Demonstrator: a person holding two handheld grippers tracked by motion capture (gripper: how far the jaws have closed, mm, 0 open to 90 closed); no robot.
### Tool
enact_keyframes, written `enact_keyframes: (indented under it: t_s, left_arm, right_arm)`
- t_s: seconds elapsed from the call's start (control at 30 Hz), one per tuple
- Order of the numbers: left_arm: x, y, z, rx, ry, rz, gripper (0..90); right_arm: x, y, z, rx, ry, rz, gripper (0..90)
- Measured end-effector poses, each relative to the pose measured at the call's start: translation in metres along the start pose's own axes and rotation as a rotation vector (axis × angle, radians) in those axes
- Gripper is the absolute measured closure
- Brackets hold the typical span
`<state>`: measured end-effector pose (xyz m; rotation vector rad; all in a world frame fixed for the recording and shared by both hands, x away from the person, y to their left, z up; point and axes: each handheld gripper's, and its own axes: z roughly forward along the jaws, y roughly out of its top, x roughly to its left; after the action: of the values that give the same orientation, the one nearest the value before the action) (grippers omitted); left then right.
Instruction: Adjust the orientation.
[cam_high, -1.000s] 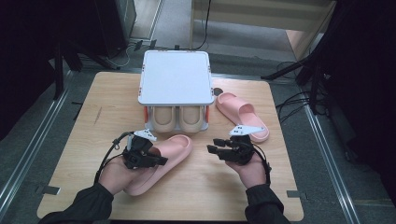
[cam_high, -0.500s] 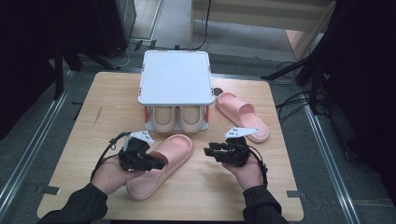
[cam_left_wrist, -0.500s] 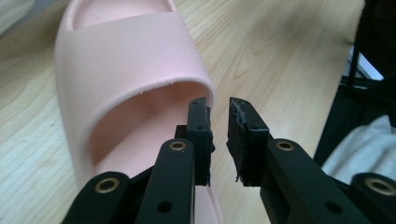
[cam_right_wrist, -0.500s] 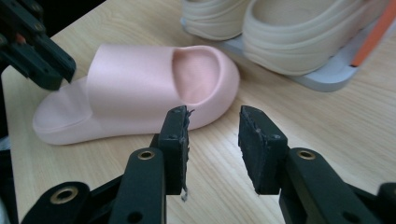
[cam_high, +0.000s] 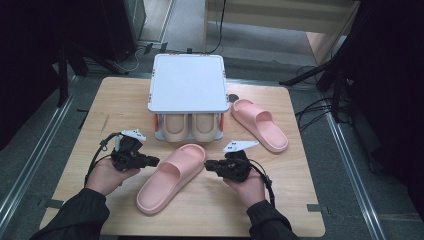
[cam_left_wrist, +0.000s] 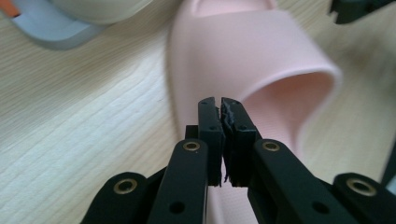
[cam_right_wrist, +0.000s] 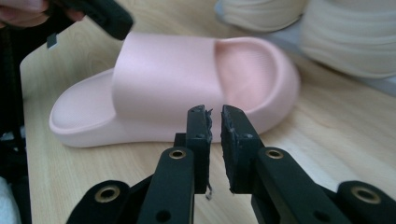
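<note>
Pink slipper (cam_high: 171, 176) lies flat on the desk (cam_high: 100, 110) between your two grippers, tilted so its toe end points toward the shoe rack (cam_high: 187, 95). Your left gripper (cam_high: 152, 161) sits just beside the slipper's left edge, jaws pressed together with nothing between them, having just been closing; in the left gripper view the tips (cam_left_wrist: 219, 105) hover right over the slipper's strap (cam_left_wrist: 252, 51). Your right gripper (cam_high: 209, 165) is just off the slipper's right side, its jaws almost together with a thin gap and nothing in them, also having just been closing; in the right gripper view the slipper (cam_right_wrist: 177, 88) lies side-on just past the tips (cam_right_wrist: 212, 114). Behind the slipper, two beige shoes (cam_high: 192, 127) sit in the rack under its white top. Well off to the right lies a second pink slipper (cam_high: 260, 124).
</note>
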<state>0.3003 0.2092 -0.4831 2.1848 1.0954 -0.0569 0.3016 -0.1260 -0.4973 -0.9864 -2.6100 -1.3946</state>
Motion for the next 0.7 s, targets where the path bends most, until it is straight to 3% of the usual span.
enact_keyframes:
  t_s: [0.23,0.37,0.7]
  left_arm:
    - [0.011,-0.005,0.011,0.015,-0.003,-0.038,85.8]
    - [0.005,-0.008,0.014,0.031,-0.003,-0.027,86.0]
    - [-0.006,-0.018,0.013,0.046,-0.040,-0.040,86.0]
  right_arm:
    - [0.012,-0.002,0.024,0.058,0.036,-0.022,84.4]
    - [0.014,-0.001,0.033,0.082,0.036,-0.029,84.5]
    - [0.006,0.004,0.038,0.078,0.030,-0.005,87.7]
